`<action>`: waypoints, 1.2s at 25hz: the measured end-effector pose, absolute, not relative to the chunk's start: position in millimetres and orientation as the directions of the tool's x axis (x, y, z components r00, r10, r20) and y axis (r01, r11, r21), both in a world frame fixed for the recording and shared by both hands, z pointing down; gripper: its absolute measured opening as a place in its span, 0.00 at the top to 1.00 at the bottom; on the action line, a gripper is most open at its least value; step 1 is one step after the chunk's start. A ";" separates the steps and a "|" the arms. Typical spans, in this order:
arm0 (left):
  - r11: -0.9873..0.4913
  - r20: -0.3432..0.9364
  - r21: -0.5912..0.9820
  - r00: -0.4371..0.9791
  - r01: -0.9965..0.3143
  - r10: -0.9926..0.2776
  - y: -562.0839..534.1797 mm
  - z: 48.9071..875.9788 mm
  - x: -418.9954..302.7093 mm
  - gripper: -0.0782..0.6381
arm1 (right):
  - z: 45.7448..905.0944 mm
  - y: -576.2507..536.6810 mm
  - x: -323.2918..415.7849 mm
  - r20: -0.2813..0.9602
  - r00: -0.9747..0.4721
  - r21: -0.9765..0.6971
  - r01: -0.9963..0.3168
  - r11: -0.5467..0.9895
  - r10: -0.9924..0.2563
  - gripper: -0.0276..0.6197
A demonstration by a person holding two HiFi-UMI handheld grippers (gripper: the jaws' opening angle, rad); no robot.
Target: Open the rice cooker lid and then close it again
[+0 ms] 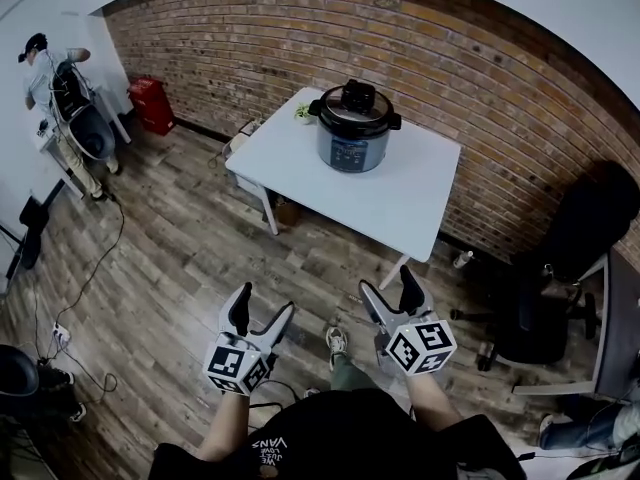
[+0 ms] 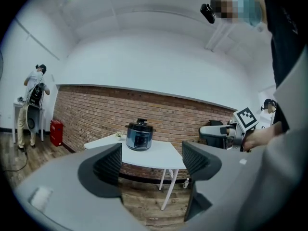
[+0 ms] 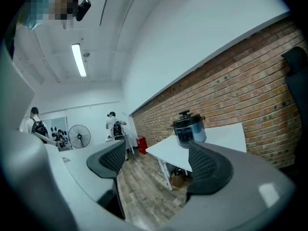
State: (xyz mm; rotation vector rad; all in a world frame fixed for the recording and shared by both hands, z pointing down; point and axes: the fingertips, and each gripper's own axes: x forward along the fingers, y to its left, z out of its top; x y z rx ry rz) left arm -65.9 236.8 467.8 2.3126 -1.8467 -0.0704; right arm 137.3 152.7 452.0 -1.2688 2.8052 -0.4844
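Brick wall (image 1: 450, 58) behind, plank floor (image 1: 170, 258) below, and the white table (image 1: 410, 198) stands against the bricks. The head view shows a black office chair (image 1: 590, 228) to the table's right, and only the right gripper view catches a standing fan (image 3: 79, 136). The rice cooker (image 1: 354, 126) sits on the table's far side, lid down. Well short of it, the left gripper (image 1: 262, 306) and right gripper (image 1: 390, 286) hang over the floor, jaws wide apart with nothing between them.
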 end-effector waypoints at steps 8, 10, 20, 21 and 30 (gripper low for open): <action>-0.199 0.082 0.132 0.211 -0.971 -0.974 141.6 462.0 -80.3 0.37 | 461.4 54.4 113.0 0.119 -0.704 -0.291 -0.699 0.654 -0.700 0.34; -0.188 0.082 0.132 0.200 -0.973 -0.976 118.6 461.2 -83.4 0.37 | 461.7 29.2 108.6 0.121 -0.715 -0.293 -0.688 0.664 -0.688 0.34; -0.148 0.109 0.132 0.163 -0.980 -0.981 29.3 469.8 -88.9 0.37 | 466.5 -61.6 95.8 0.118 -0.755 -0.323 -0.643 0.694 -0.645 0.34; -0.150 0.114 0.130 0.165 -0.980 -0.980 23.9 471.1 -90.9 0.37 | 467.9 -66.0 94.5 0.123 -0.754 -0.327 -0.644 0.692 -0.645 0.34; -0.250 0.111 0.169 0.270 -0.953 -0.956 -52.8 478.7 -114.5 0.37 | 474.4 -116.9 79.7 0.145 -0.683 -0.336 -0.714 0.614 -0.716 0.34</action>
